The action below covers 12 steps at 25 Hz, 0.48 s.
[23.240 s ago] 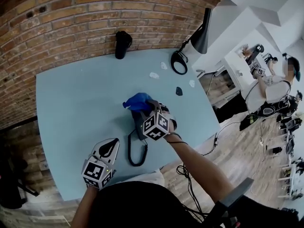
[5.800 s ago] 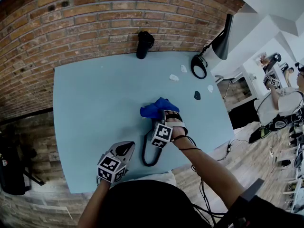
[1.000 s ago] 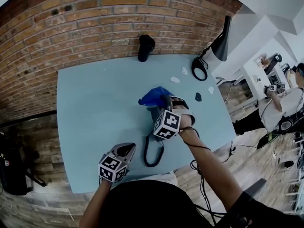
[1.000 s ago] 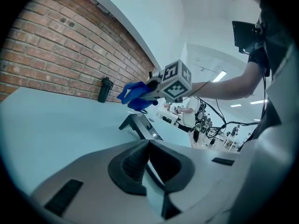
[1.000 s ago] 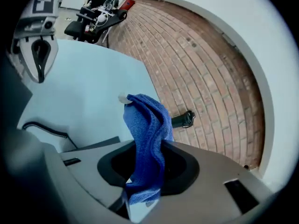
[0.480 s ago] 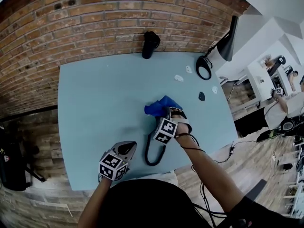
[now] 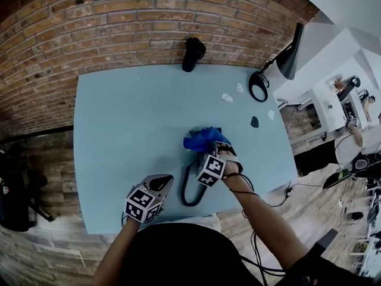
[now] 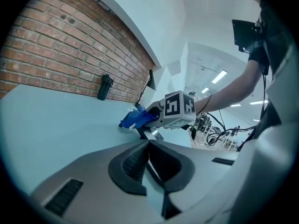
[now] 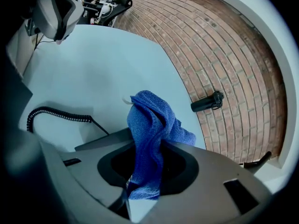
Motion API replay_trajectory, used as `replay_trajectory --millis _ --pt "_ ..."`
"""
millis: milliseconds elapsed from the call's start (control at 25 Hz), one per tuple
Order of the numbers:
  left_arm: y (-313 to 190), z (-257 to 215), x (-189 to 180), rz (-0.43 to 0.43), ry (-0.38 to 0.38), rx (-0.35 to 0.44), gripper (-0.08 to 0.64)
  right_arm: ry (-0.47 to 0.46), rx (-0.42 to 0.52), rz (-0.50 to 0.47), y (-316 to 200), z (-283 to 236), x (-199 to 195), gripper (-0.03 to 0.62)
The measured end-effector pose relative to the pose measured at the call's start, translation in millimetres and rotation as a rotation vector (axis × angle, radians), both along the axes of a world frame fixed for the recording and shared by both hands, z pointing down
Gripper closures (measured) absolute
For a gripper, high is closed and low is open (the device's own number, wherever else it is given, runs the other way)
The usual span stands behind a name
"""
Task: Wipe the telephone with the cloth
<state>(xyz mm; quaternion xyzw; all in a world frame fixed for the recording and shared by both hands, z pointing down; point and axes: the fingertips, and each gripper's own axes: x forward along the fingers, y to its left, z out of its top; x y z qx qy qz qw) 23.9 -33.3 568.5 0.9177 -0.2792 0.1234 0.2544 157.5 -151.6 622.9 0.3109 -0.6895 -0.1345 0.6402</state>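
Brick, red and brown, makes the wall [image 7: 119,22] along the far side of a pale blue table [image 7: 119,130]. Wood planks make the floor [image 7: 50,159] at 9 o'clock. At 3 o'clock the room opens out, white and bright, with people far off by desks.

A black bottle [image 7: 191,53] stands at 12 o'clock on the table, right against the wall. A black lamp [image 7: 290,46] leans in at 2 o'clock, and its ring foot [image 7: 260,87] sits on the table corner. A few small white bits [image 7: 227,98] and one small dark bit [image 7: 254,122] lie near the foot. I cannot tell what they are.

The telephone [image 9: 105,141] lies just past the middle of the table, toward 4 o'clock. It is dark grey, and most of it is hidden. Its curly black cord [image 7: 187,189] loops toward the near edge, at 6 o'clock.

The right gripper [image 7: 213,151] is over the telephone. Its claw is pinching the blue cloth [image 7: 205,139] — the cloth sticks up between the two jaws and flops over the far end of the telephone.

The left gripper [image 7: 161,183] is at 7 o'clock, near the table's front edge and well apart from the telephone. Its jaws are pressed together with nothing between them.
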Motion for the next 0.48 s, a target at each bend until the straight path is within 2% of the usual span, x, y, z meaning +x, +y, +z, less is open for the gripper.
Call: replay_trajectory --millis 480 --pt "7 -3 4 0.019 0.0 0.002 0.554 0.021 -0.044 -0.003 20 10 2 0.463"
